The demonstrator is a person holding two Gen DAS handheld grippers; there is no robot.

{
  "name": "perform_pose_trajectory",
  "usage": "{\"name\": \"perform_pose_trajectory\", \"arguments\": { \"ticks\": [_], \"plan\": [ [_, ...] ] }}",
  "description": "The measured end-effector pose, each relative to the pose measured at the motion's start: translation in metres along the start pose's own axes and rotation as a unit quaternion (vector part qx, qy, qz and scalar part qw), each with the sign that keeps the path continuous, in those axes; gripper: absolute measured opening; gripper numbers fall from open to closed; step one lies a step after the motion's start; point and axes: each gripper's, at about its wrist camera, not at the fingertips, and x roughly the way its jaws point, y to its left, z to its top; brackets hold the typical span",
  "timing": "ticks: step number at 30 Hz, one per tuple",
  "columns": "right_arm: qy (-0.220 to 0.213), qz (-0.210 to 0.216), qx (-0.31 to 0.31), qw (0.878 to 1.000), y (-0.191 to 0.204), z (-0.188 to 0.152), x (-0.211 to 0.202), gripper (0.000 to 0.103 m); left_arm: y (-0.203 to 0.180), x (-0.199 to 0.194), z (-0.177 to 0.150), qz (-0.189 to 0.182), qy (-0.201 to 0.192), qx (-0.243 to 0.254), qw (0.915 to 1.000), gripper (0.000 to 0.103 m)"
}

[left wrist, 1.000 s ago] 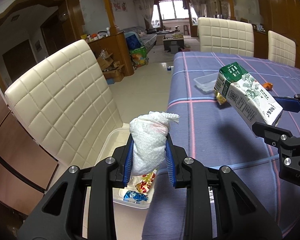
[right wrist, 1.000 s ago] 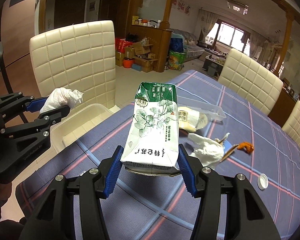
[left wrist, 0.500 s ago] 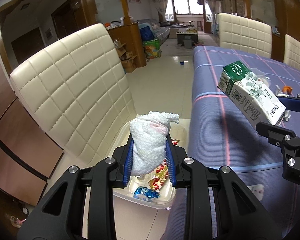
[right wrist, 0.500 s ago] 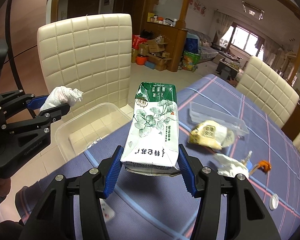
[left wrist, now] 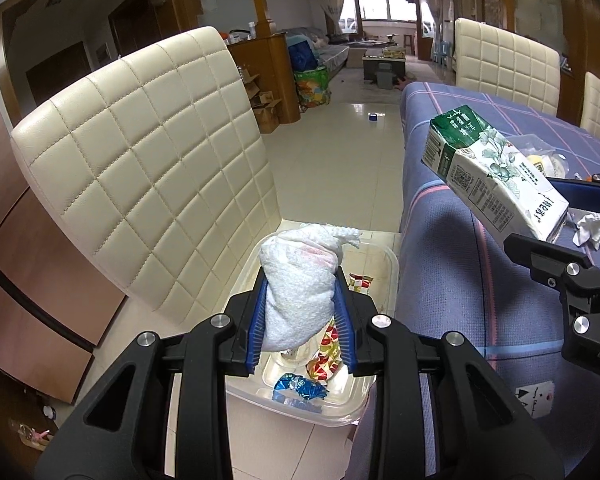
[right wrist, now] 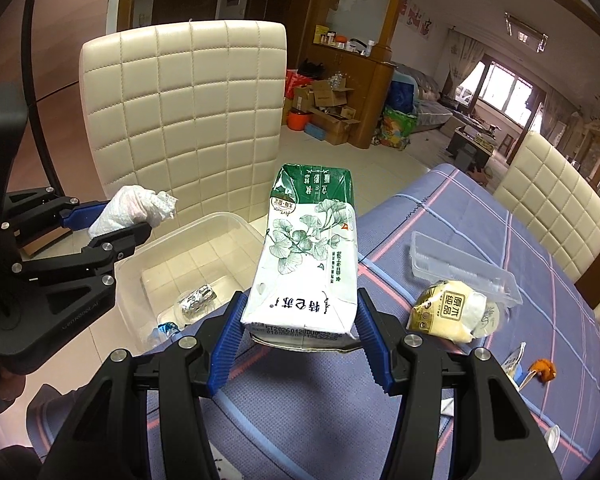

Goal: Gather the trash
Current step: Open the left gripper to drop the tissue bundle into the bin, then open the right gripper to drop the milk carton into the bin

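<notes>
Left gripper [left wrist: 302, 328], jaws opening, wadded tissue [left wrist: 298, 292] between its pads, above clear bin [left wrist: 392, 264] on chair. Right gripper [right wrist: 300, 336] clamps milk carton [right wrist: 308, 256] near table edge.

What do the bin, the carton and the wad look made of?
Bin: clear glossy plastic, seemingly; the seat shows through. Carton: printed coated paperboard, with folded seams. Wad: white crumpled paper towel, judging by its embossed, matte texture.
</notes>
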Motion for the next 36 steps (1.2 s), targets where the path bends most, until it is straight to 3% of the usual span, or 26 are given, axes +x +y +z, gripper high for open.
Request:
{"name": "perform_pose_trajectory", "arguments": {
  "ticks": [12, 14, 15, 16, 17, 36],
  "plan": [
    [0.004, -0.002, 0.007, 1.000, -0.009, -0.001, 0.007, 0.053, -0.003, 0.011, 0.004, -0.007, 0.006, 0.003, 1.0000, 0.034],
    [0.004, -0.002, 0.008, 1.000, -0.010, -0.001, 0.007, 0.053, -0.001, 0.013, 0.005, -0.002, 0.009, -0.001, 1.0000, 0.050],
    [0.003, -0.002, 0.008, 1.000, -0.010, -0.001, 0.007, 0.053, 0.000, 0.013, 0.005, 0.003, 0.008, -0.005, 1.0000, 0.077],
    [0.003, -0.003, 0.007, 1.000, -0.009, 0.000, 0.007, 0.053, 0.003, 0.011, 0.005, 0.009, -0.001, -0.013, 0.9999, 0.096],
    [0.004, -0.003, 0.007, 1.000, -0.009, 0.000, 0.007, 0.053, 0.004, 0.008, 0.005, 0.013, -0.010, -0.017, 0.9997, 0.098],
    [-0.008, 0.029, -0.026, 0.999, 0.018, 0.011, 0.011, 0.055, 0.046, -0.015, -0.014, 0.057, -0.016, -0.056, 0.9967, 0.098]
  ]
}}
